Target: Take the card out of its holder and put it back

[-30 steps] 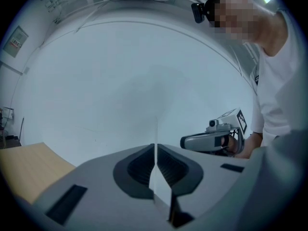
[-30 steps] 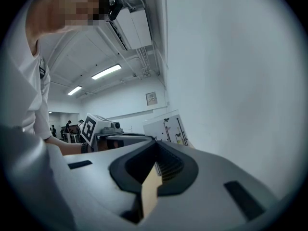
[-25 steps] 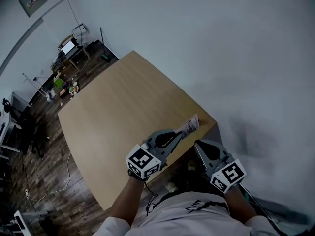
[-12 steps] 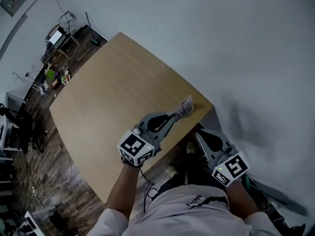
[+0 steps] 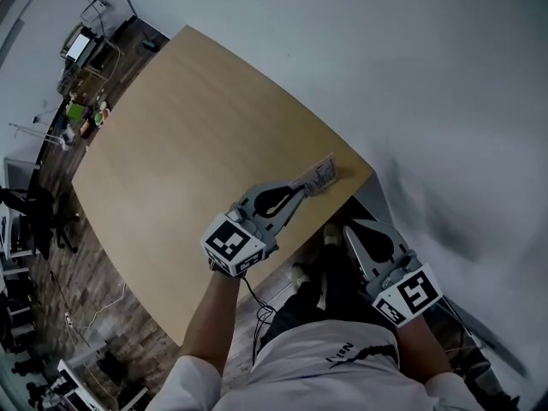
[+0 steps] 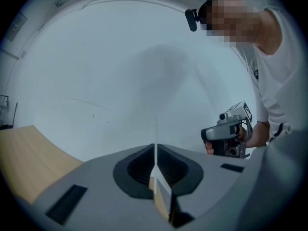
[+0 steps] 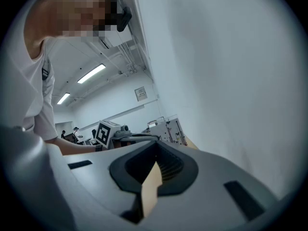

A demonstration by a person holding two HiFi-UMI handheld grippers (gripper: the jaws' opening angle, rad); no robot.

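My left gripper is shut on a white printed card, held over the near right corner of the wooden table. In the left gripper view the card shows edge-on as a thin white line rising between the closed jaws of that gripper. I cannot make out a separate holder. My right gripper hangs off the table's edge, beside the person's legs, shut with nothing in it. In the right gripper view its jaws meet, and the card and left gripper show beyond.
A white wall runs along the table's far right side. Desks and clutter stand on the dark wood floor at the far left. The person's feet are below the table's near edge.
The head camera has shifted, so the table sits higher and further left in the picture. The left gripper keeps hold of the card at the table corner; the right gripper stays low beside it.
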